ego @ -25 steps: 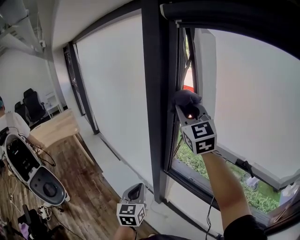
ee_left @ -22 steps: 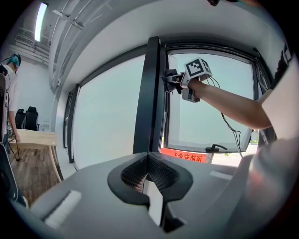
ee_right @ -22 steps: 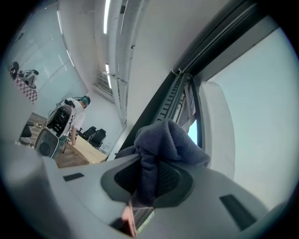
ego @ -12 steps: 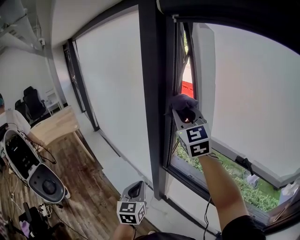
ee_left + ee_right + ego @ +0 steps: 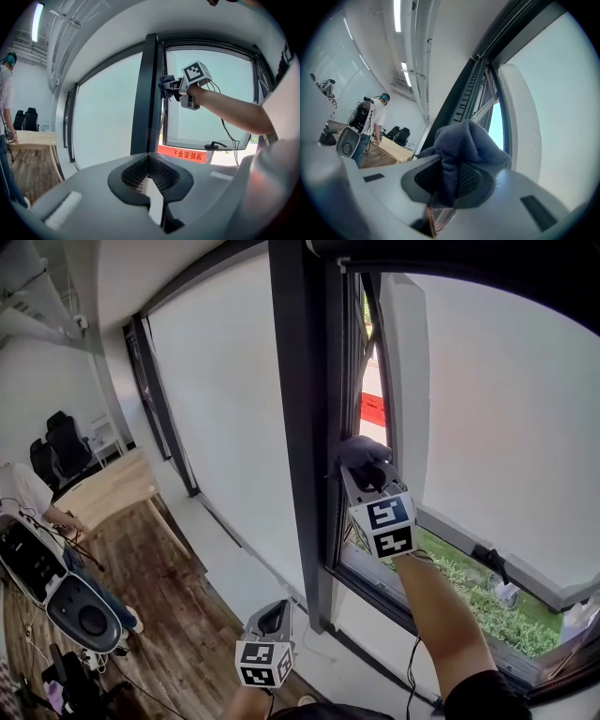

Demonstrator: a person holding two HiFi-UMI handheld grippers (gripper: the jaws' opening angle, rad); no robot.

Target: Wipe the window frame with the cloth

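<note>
- Cloth (image 5: 364,451): dark grey-blue and bunched. It is pinched between the jaws of the right gripper (image 5: 368,476) and bulges out past their tips. It is pressed to the inner edge of the window frame (image 5: 298,427), about halfway up, at the gap where the sash (image 5: 403,381) stands open.
- Right gripper: clenched on the cloth, which fills the space between the pads and spills over both. A bare forearm (image 5: 427,606) holds it up at the window frame.
- Left gripper (image 5: 272,620): low, well below the cloth and near the foot of the window frame, pointing up along it. Its jaws are pressed together with nothing between them.
- Window frame: a dark upright post with pale panes on either side.
- Sash: just right of the post, with a black handle (image 5: 489,563) on its lower rail.
- Beyond the window frame, seen through the gap: a red banner (image 5: 373,409) and, lower down, grass (image 5: 469,596).
- Left of the window frame and well apart from it: a wooden table (image 5: 103,493), black chairs (image 5: 56,442), and a person (image 5: 23,491) in a white top beside the table.
</note>
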